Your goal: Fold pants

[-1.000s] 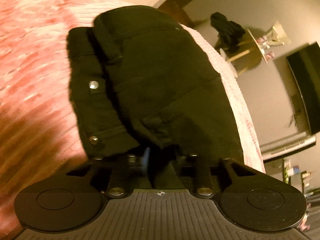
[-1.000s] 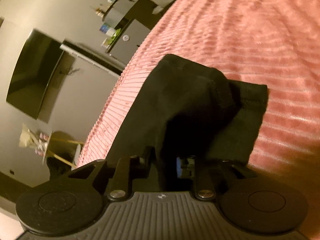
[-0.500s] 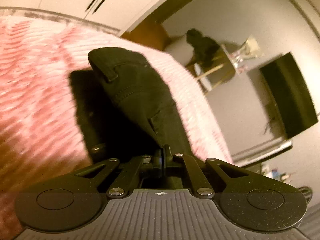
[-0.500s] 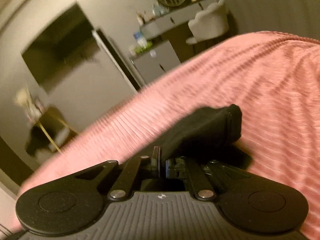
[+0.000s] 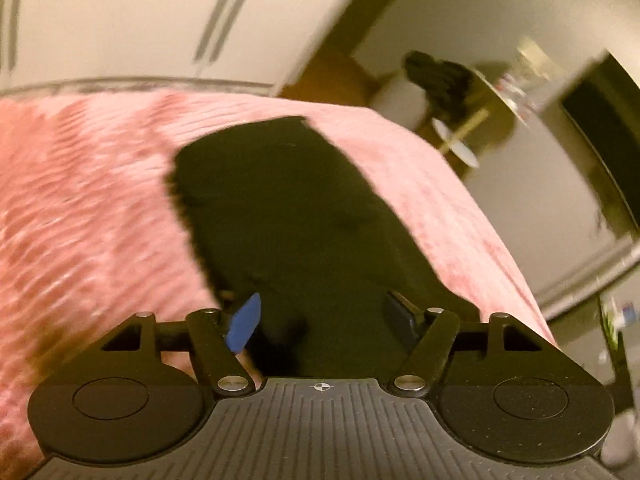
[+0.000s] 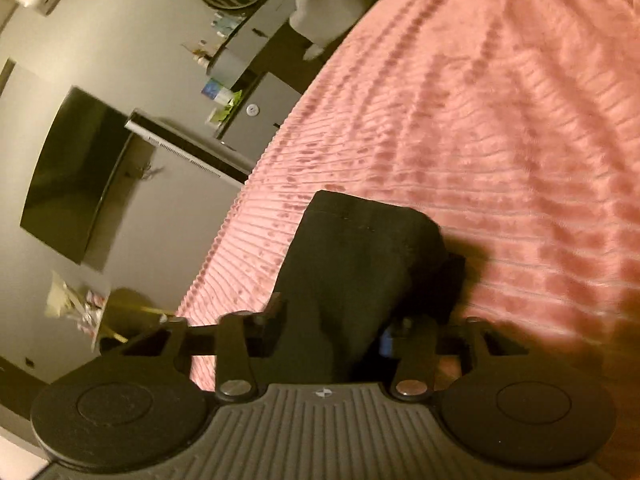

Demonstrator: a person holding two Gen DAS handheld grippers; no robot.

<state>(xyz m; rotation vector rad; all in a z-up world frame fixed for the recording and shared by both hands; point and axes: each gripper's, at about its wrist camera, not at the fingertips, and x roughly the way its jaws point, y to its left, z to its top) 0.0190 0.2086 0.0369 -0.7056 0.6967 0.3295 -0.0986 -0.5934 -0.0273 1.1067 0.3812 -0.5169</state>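
Note:
The black pants (image 5: 296, 216) lie folded on the pink ribbed bedspread (image 5: 80, 208). In the left wrist view my left gripper (image 5: 324, 316) stands open, its blue-padded finger and black finger spread to either side of the near end of the pants. In the right wrist view the other end of the pants (image 6: 360, 256) lies on the bedspread (image 6: 500, 140). My right gripper (image 6: 332, 320) is open too, its fingers spread on either side of the cloth. Neither holds the fabric.
The bed edge runs along the right in the left wrist view. Beyond it stand a small round side table (image 5: 460, 144) with dark clothes on it and a wall TV (image 6: 76, 176). A grey dresser (image 6: 256, 108) and white chair (image 6: 324, 12) stand further off.
Both grippers were shut on the pants half a second ago and have now opened, letting the cloth go. The pants have dropped flat onto the bedspread.

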